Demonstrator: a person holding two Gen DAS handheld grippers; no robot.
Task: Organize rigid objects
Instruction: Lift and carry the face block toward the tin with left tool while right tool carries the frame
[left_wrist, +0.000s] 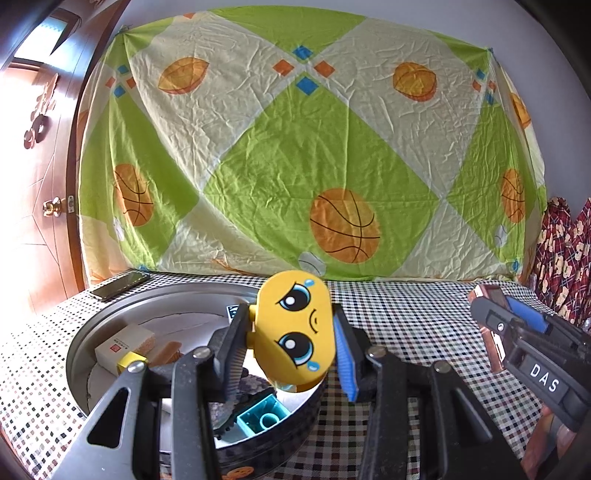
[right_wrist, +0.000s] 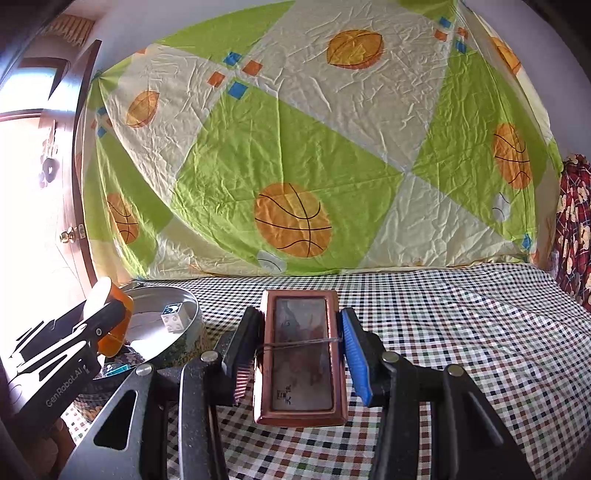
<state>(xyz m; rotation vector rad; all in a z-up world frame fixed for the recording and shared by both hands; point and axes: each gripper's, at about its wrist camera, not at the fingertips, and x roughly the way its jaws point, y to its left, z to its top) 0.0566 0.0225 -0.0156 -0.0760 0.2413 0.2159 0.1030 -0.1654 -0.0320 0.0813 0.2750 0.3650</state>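
Pinching glossy oval yellow face toy w/ left jaws, right jaws clamp rectangular wooden box

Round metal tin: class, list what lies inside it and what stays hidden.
Inside the round metal tin: a cream box, a teal brick, a white block. The yellow face toy and left gripper cover the rest.

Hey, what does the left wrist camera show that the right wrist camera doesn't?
Only the left wrist view shows the yellow toy's crying face, a phone on the checked cloth, and a teal block in the round tin. Only the right wrist view shows the front of the wooden framed box and a white block. Both show the round tin, basketball sheet and both hand-held grippers.
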